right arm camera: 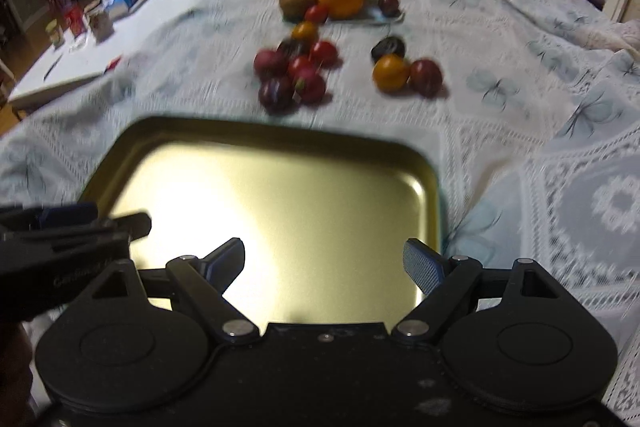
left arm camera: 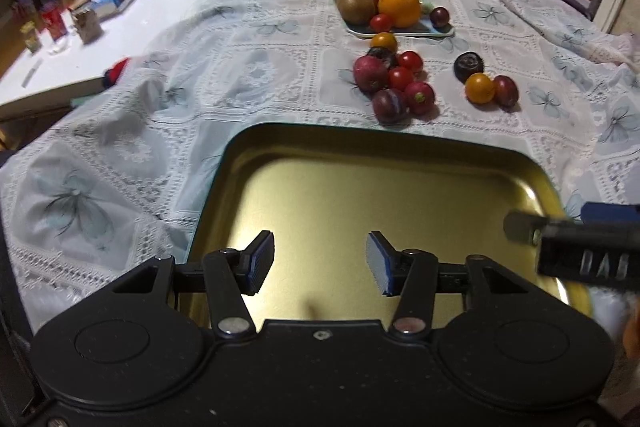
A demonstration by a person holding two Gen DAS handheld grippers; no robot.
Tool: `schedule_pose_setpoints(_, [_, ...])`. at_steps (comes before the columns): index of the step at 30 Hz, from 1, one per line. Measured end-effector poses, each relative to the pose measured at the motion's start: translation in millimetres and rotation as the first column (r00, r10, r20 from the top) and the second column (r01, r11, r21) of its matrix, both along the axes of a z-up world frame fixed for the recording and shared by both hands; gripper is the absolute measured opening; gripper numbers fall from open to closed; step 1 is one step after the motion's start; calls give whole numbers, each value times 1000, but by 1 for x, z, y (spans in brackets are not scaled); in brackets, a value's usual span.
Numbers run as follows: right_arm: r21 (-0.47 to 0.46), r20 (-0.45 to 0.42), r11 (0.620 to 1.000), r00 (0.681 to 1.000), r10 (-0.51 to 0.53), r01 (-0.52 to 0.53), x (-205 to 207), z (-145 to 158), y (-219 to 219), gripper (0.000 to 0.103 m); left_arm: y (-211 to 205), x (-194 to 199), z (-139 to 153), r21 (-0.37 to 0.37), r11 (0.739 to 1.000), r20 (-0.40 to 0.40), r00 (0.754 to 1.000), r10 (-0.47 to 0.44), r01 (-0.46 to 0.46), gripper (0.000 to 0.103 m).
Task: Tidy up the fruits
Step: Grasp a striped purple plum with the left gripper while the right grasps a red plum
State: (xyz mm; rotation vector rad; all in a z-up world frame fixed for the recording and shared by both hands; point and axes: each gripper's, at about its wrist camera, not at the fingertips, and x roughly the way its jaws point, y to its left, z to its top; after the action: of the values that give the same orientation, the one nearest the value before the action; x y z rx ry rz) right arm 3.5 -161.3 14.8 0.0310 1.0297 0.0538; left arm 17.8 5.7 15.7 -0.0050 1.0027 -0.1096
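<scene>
Both the left gripper and right gripper hung open and empty over the gold tray; the loose fruits lay beyond it on the lace cloth.

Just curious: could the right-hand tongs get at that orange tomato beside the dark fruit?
Probably yes: the right tongs are open and empty, and only the empty gold tray and bare cloth lie before the orange tomato.

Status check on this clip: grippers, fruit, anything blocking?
Left gripper open, empty. Right gripper open, empty. Gold tray holds nothing; loose fruit cluster on the cloth beyond it. Nothing between.
</scene>
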Motion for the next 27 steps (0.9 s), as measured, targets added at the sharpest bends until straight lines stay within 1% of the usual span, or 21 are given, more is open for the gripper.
schedule_pose_setpoints(3, [23,-10,999,999,-49,50,17,6,-15,90,1,13,3,-28,1000,-16,1000,-11,11,57])
schedule_pose_setpoints(4, [37,-29,997,997,-66,67,31,7,-26,90,-1,16,4,-28,999,-8,1000,-22,22,57])
schedule_pose_setpoints(5, [37,-29,997,997,-66,67,31,7,-26,90,-3,20,6,-19,999,3,999,-33,34,57])
schedule_pose_setpoints(8, [34,-44,997,997,-67,69,55,7,-40,89,-11,34,8,32,999,29,999,-41,40,57])
schedule_pose_setpoints(9, [32,-44,997,997,-67,68,63,7,-44,89,-12,39,8,37,999,32,999,-37,36,56])
schedule_pose_setpoints(11, [35,-23,996,996,-82,83,76,8,-54,89,-14,51,8,24,999,23,999,-42,42,56])
schedule_pose_setpoints(14, [8,26,989,989,-145,145,96,8,-68,89,-22,73,5,-2,997,-10,997,-76,76,56])
schedule_pose_setpoints(16, [8,56,984,983,-176,176,111,6,-78,89,-28,87,2,-25,996,-30,995,-91,90,56])
schedule_pose_setpoints(18, [9,62,978,976,-209,209,128,4,-90,88,-36,100,-2,-35,995,-38,994,-98,97,56])
schedule_pose_setpoints(21, [28,18,970,970,-241,240,154,-4,-107,88,-46,117,-9,-24,995,-46,994,-101,100,56])
schedule_pose_setpoints(22, [49,-17,964,965,-262,263,169,-10,-117,88,-49,122,-12,-20,995,-56,993,-102,101,56])
schedule_pose_setpoints(23, [49,-17,964,965,-262,263,169,-10,-117,88,-51,127,-15,-23,995,-69,993,-101,99,55])
schedule_pose_setpoints(25, [81,-56,947,950,-307,311,186,-20,-128,88,-53,136,-20,-42,995,-101,990,-98,95,52])
schedule_pose_setpoints(27, [90,-66,943,946,-317,322,189,-22,-131,87,-53,142,-24,-68,994,-137,986,-98,90,51])
